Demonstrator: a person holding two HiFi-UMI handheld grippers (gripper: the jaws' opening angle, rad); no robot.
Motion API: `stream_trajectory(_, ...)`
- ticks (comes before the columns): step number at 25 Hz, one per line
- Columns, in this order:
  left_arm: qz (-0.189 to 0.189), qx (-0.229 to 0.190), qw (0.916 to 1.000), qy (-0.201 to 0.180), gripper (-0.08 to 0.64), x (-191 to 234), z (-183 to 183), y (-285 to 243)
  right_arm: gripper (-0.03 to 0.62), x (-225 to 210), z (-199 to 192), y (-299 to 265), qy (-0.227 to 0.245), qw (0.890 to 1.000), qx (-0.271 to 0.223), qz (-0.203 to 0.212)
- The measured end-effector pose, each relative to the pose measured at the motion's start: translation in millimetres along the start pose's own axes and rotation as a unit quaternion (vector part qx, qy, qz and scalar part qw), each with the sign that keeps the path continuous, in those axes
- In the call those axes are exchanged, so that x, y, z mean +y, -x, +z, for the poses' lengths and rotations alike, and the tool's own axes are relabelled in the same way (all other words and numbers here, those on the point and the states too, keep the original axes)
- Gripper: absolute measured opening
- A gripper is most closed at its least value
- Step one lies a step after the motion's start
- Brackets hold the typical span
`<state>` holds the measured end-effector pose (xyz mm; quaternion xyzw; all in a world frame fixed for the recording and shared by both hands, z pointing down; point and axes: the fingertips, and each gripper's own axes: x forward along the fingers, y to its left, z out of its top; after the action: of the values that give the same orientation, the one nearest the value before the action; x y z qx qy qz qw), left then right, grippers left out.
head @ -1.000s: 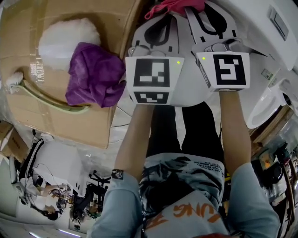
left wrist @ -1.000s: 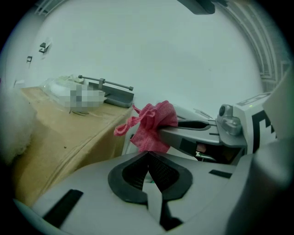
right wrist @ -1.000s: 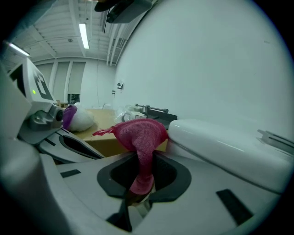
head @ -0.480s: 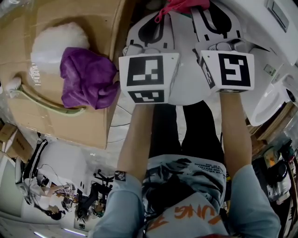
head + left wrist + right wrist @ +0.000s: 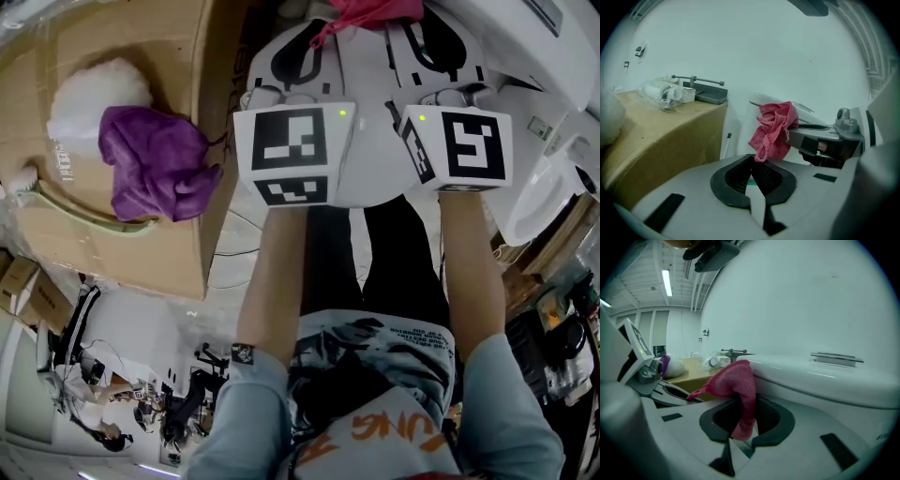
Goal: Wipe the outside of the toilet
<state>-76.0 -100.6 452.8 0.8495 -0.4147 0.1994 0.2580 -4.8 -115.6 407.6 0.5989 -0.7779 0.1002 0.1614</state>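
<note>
Compared with a second ago, the brown cardboard box and the crumpled purple cloth on it lie further left in the head view, and the left gripper has drifted slightly left; the right gripper has barely shifted. Both grippers are held side by side at the far edge of the scene, close to the white ceramic toilet that fills the right. The right gripper's jaws are pinched on a red knitted cloth, which bunches up above them with one tail hanging down between them and a corner trailing left towards the other gripper. The left gripper's jaws are pressed together with nothing between them; the cloth only hangs beyond their tips. Judging by its folds, the cloth is light, soft and floppy, so it will likely wipe best if gripped deep in the bunch, leaving a broad pad free to drag over the smooth, probably slippery porcelain.
</note>
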Motion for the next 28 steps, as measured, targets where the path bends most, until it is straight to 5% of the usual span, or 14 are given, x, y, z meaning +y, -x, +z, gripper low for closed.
stream_trajectory(28, -0.037, 0.007, 0.9991, -0.021, 0.026, -119.3, -12.7, -16.2, 0.081, -91.3, -31.2, 93.9, -0.049, 0.997, -0.009, -0.05)
